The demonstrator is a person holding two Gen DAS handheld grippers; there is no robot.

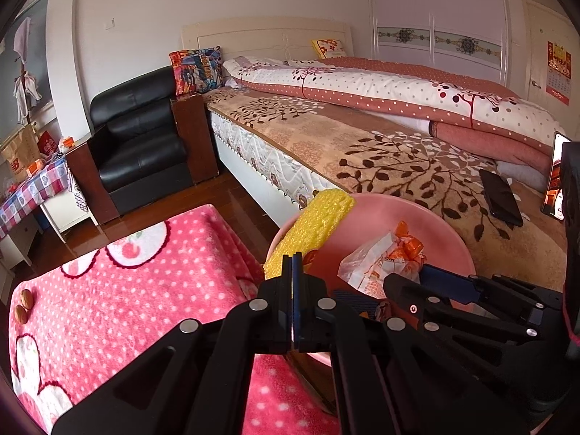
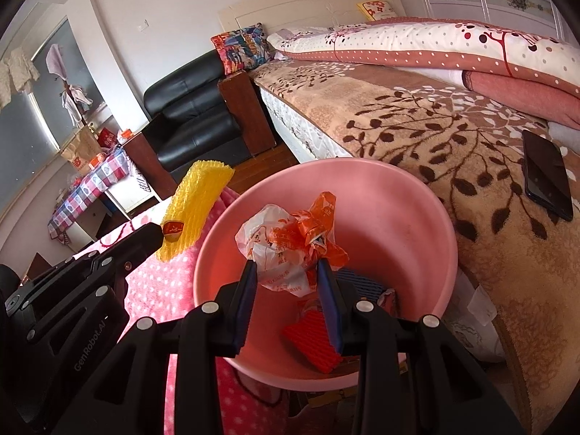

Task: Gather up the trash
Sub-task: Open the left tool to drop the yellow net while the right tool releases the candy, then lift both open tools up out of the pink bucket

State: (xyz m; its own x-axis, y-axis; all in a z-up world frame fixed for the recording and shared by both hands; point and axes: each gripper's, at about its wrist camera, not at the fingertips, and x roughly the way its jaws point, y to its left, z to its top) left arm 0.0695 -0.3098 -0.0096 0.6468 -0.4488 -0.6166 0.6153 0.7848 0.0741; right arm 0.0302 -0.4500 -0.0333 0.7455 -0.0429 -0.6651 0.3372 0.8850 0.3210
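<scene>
The left gripper (image 1: 292, 259) has its fingers pressed together on the lower edge of a yellow foam net (image 1: 311, 230), which stands up and away from the fingertips, leaning over the near rim of the pink basin (image 1: 453, 239). In the right wrist view the same yellow foam net (image 2: 195, 204) hangs beyond the left fingertip, outside the basin's left rim, above the pink dotted blanket (image 2: 170, 282).

The right gripper (image 2: 286, 266) has its fingers parted a moderate way, and a crumpled white and orange plastic bag (image 2: 290, 246) sits between the tips over the pink basin (image 2: 398, 217); whether the pads actually press it cannot be told. Below the fingers, on the basin floor, lie a red ribbed piece (image 2: 313, 340) and a dark blue ribbed piece (image 2: 359, 281). Well right of the fingers a black phone (image 2: 547, 177) lies on the bed (image 2: 435, 137)
</scene>
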